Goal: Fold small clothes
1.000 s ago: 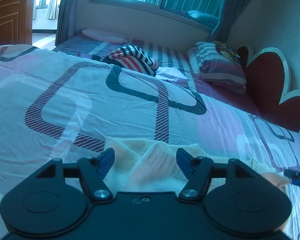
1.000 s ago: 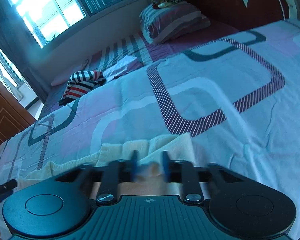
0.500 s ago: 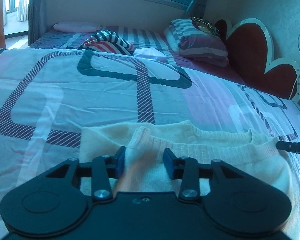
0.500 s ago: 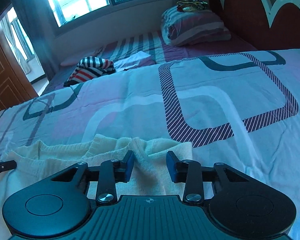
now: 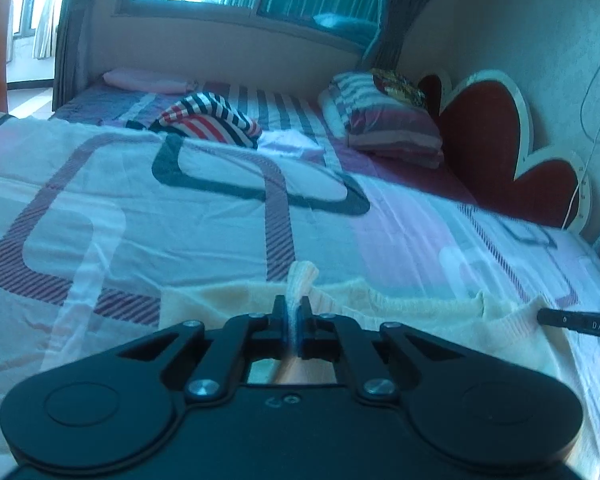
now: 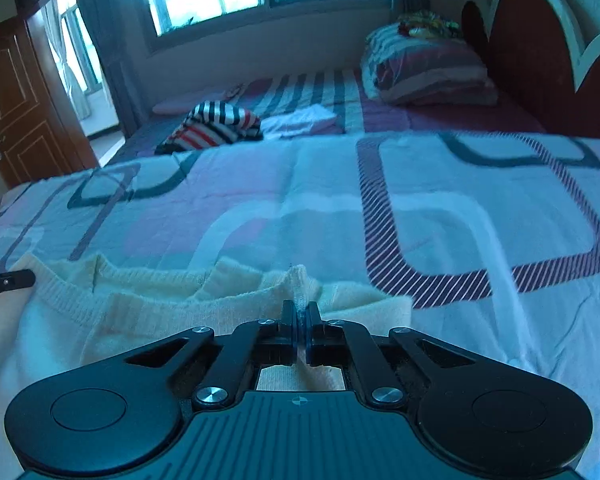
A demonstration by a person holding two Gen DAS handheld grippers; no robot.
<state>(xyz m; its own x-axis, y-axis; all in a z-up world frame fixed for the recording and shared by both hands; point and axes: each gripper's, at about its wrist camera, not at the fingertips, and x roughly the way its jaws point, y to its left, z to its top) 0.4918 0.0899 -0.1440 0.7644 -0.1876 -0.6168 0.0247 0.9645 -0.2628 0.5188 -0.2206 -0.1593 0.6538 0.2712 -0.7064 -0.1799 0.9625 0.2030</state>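
Note:
A small cream knit sweater (image 5: 432,312) lies flat on the patterned bedspread (image 5: 180,216), neckline toward the far side. My left gripper (image 5: 294,312) is shut on a pinched fold of the sweater's shoulder, which sticks up between the fingers. In the right wrist view the sweater (image 6: 148,312) spreads to the left, and my right gripper (image 6: 301,316) is shut on a pinched fold of its other shoulder. Each gripper's tip shows at the edge of the other's view, as with the right fingertip (image 5: 580,320).
A striped red, white and navy garment (image 5: 208,124) and a folded white cloth (image 5: 292,146) lie at the bed's far side. A striped pillow (image 5: 384,120) sits by the red headboard (image 5: 500,140). A wooden door (image 6: 16,112) stands at left.
Both grippers have closed from open onto folds of the cream sweater. The pinched cloth now stands up between each pair of fingers.

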